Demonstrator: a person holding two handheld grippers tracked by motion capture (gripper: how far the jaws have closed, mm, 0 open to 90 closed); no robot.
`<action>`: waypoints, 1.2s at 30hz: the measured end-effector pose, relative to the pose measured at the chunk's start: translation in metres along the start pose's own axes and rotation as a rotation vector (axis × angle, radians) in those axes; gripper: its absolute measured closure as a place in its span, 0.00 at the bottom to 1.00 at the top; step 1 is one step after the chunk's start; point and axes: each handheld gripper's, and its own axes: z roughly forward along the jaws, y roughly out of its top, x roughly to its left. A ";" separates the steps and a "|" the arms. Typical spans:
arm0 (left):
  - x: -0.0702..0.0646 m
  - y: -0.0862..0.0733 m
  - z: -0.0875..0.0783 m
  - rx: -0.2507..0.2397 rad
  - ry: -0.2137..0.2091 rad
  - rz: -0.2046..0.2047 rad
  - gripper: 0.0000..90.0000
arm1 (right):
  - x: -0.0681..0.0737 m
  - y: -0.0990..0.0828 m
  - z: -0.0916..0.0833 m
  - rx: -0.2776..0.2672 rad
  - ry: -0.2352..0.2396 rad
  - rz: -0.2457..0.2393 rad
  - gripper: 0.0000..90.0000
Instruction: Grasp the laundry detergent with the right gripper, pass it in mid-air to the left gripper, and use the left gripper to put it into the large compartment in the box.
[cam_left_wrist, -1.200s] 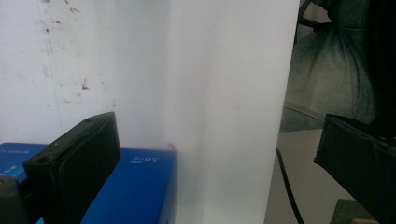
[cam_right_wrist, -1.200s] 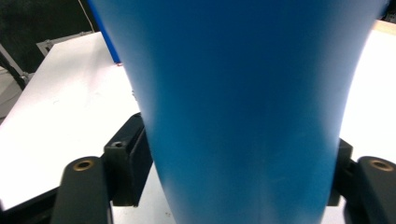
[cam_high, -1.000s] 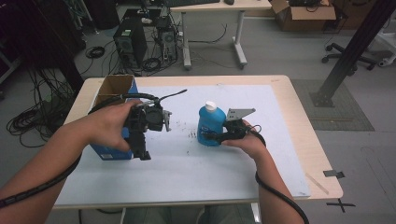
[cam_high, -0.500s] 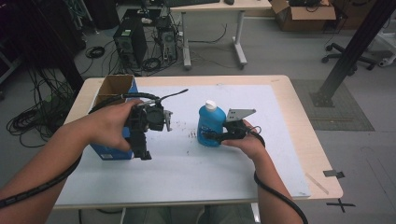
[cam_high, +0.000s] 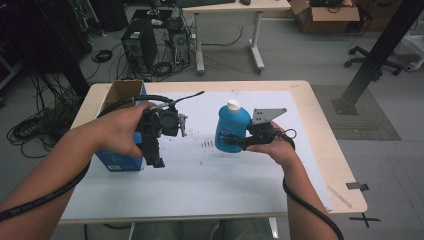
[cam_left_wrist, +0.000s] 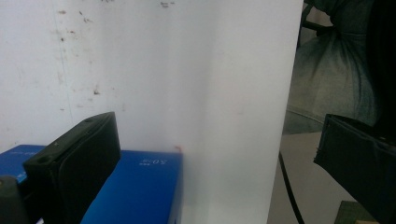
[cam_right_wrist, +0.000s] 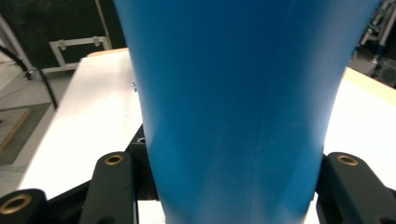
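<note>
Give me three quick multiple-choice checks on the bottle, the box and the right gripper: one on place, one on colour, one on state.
1. Where is the open cardboard box?
A. At the table's left, by the left gripper
B. At the table's right edge
C. On the floor

2. What colour is the bottle's cap?
A. Red
B. White
C. Black

3. What is the right gripper doing?
A. Hanging open over the paper
B. Shut on nothing
C. Shut on the blue bottle

Answers:
1 A, the high view shows the box beside the left hand.
2 B, the cap on top is white.
3 C, the right gripper view shows both jaws pressed against the bottle's sides.
</note>
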 end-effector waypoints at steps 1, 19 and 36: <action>0.001 0.001 -0.001 -0.003 0.003 0.002 0.00 | 0.002 0.003 -0.003 0.000 0.011 -0.008 0.49; 0.005 0.019 -0.006 -0.019 0.006 0.022 0.00 | 0.030 0.013 -0.011 0.007 0.132 -0.107 0.49; 0.005 0.022 -0.006 -0.024 0.005 0.026 0.00 | 0.043 0.002 0.021 0.026 0.222 -0.115 0.49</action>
